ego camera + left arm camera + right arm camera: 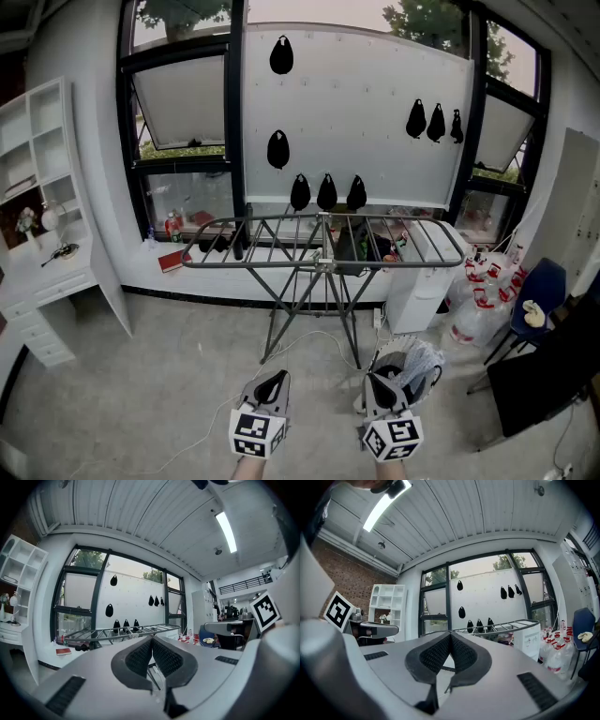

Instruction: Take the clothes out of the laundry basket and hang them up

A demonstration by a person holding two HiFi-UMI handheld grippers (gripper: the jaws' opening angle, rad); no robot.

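Both tools are held level, low in the head view, side by side and apart. The left tool (273, 381) has its two dark ribbed jaws closed tip to tip with nothing between them, as the left gripper view shows (152, 641). The right tool (378, 382) is closed and empty in the same way (451, 636).

The dark round laundry basket (433, 380) stands on the grey concrete floor (169, 375), just beside the right tool on its right and near the foot of the grey metal folding drying rack (323, 242). A heap of pale white and grey clothes (415, 357) fills the basket. The rack stands open in front of the black-framed window (234, 112), and its rails are bare; it also shows past the jaws in both gripper views (122, 631) (499, 627).

Behind the rack, a white panel (366, 112) carries black teardrop shapes (280, 54). A white open shelf unit (42, 187) stands at the left, a blue chair (534, 291) and a cluster of clear red-capped bottles (483, 291) at the right. A small red book (173, 261) lies by the window.
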